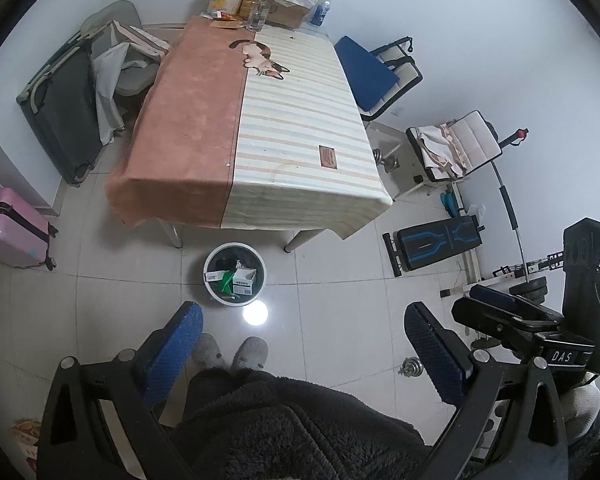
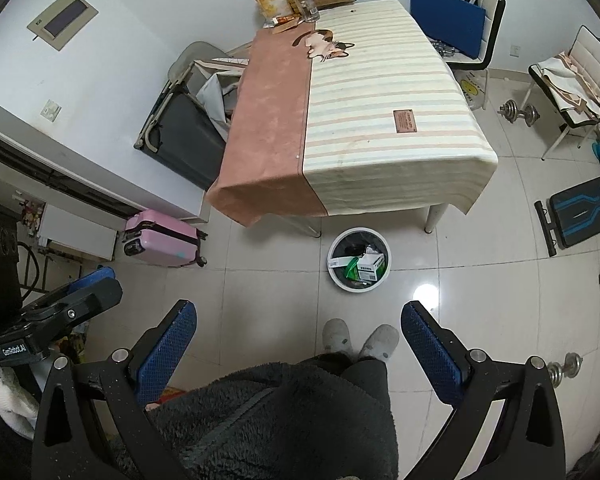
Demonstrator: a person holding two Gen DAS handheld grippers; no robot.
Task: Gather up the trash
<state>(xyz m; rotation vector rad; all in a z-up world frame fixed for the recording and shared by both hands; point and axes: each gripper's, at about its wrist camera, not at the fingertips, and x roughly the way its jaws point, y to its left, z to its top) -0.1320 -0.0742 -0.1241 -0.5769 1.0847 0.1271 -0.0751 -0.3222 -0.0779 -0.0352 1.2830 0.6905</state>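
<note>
A round white trash bin (image 1: 220, 296) with a dark liner stands on the tiled floor in front of the table; it also shows in the right wrist view (image 2: 342, 280). Small boxes (image 1: 244, 280) and a green packet (image 2: 353, 267) lie inside it. My left gripper (image 1: 303, 316) is open and empty, held high above the floor near the bin. My right gripper (image 2: 299, 316) is open and empty, at a similar height. Each gripper shows at the edge of the other's view.
A table (image 1: 260, 128) with a pink and striped cloth holds bottles, snack bags and a cardboard box (image 1: 286, 8) at its far end. Chairs, a pink suitcase (image 2: 162, 238), a weight bench (image 1: 436, 246) and dumbbells (image 2: 518, 114) surround it. The person's slippered feet (image 1: 230, 354) are below.
</note>
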